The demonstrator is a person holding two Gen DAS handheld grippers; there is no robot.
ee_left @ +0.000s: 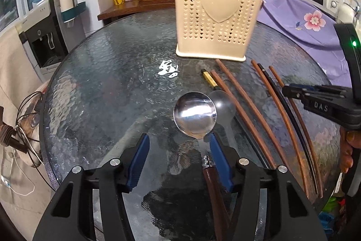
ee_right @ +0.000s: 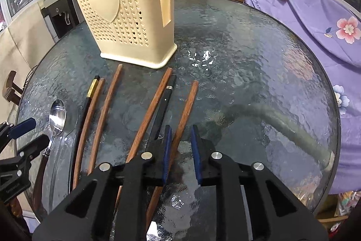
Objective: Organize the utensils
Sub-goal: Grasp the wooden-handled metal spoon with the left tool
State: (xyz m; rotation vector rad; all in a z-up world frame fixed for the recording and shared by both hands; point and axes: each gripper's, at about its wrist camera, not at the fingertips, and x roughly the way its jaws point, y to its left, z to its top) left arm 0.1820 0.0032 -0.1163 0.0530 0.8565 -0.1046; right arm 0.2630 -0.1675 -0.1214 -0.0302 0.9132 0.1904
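On the glass desk (ee_left: 94, 87) the left tool (ee_left: 178, 144) stands spread wide, its blue pads well apart, gripping nothing; the spoon (ee_left: 195, 115) lies between them, bowl at twelve o'clock from the gap, its neck touching the right-hand pad (ee_left: 220, 159) and its wooden handle running back toward six; a clear spoon (ee_left: 223, 103) lies just beside it at three o'clock; next come the chopsticks (ee_left: 246, 105), brown and black, fanned across the desk toward the right; the cream holder (ee_left: 216, 15) stands upright at twelve o'clock beyond them; the right tool (ee_right: 180, 139) is partly spread, straddling one brown chopstick (ee_right: 187, 110) without pinching it, a black chopstick (ee_right: 164, 103) just outside its left pad.
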